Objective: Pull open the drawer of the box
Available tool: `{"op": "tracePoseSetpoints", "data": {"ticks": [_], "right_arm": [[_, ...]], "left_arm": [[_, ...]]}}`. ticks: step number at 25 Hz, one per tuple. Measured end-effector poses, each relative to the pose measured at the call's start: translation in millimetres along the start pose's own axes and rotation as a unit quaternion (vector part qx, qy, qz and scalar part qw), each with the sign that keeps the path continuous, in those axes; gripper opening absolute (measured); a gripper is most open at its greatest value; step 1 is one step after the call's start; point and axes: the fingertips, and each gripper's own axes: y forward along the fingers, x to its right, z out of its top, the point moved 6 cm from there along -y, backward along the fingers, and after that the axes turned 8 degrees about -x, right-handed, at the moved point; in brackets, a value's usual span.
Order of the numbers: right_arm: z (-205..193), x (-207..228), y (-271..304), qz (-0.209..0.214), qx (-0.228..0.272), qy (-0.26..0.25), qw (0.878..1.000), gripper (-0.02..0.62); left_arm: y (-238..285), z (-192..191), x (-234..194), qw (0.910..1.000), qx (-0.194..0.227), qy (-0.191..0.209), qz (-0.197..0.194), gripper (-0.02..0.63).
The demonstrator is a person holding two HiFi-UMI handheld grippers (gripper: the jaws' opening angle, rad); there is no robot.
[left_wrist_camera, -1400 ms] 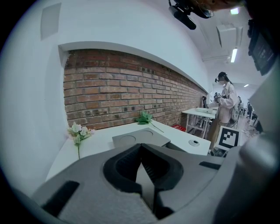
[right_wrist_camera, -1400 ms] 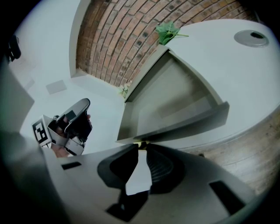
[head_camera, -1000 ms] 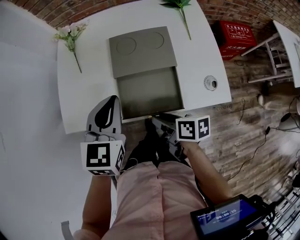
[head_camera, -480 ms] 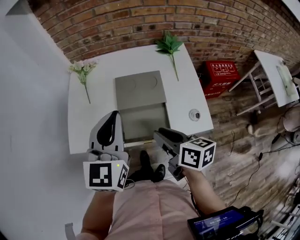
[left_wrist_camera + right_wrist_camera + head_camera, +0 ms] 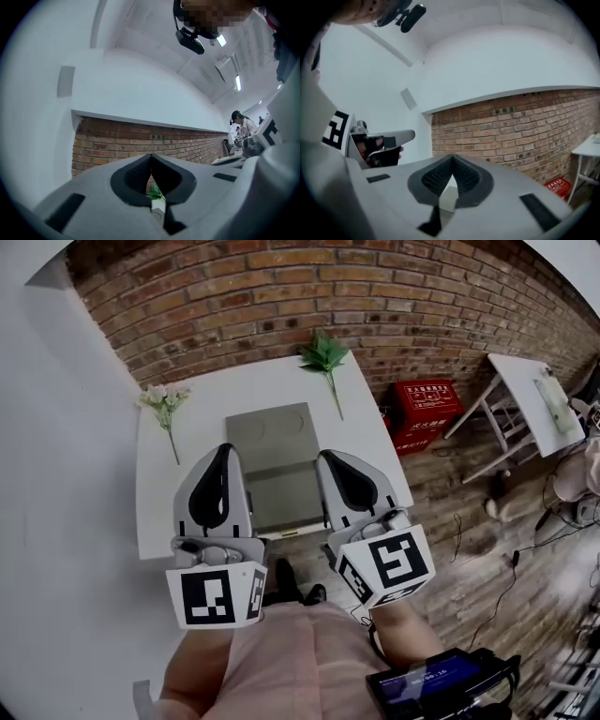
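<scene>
**Both jaws clenched, nothing in them**

My left gripper (image 5: 223, 452) is clamped tight on nothing. My right gripper (image 5: 329, 457) has just been closing, likewise bare. Beyond them, on the white table (image 5: 155, 507), the box (image 5: 267, 427) sits with its drawer (image 5: 281, 498) pulled out.

Colours and patterns: table and surroundings

Box (image 5: 267, 432) olive-grey; table (image 5: 157, 504) white; wall (image 5: 281, 296) red-brown brick; crate (image 5: 424, 409) red, white print; sprig (image 5: 323, 352) green; flowers (image 5: 161, 397) pale pink; left gripper (image 5: 217, 454) and right gripper (image 5: 328, 458) white, black pads, black-and-white square markers.

Matt grey box (image 5: 269, 432) on a smooth white table (image 5: 155, 507), rough brick wall (image 5: 281, 296) behind.
</scene>
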Motion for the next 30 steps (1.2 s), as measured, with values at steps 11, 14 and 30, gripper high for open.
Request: {"op": "tracePoseSetpoints", "data": {"ticks": [11, 14, 30], "right_arm": [[-18.7, -6.8, 3.5, -0.024, 0.009, -0.028, 0.999, 0.005], [-18.3, -6.7, 4.0, -0.028, 0.014, -0.035, 0.999, 0.003], [-19.9, 0.1, 11.7, -0.031, 0.022, -0.042, 0.998, 0.003]], "left_arm": [[4.4, -26.3, -3.2, 0.9999, -0.004, -0.007, -0.007, 0.008], [6.8, -26.3, -2.4, 0.9999, -0.003, -0.006, -0.008, 0.008], [20.4, -35.7, 3.0, 0.9996, -0.007, 0.001, -0.027, 0.008]]}}
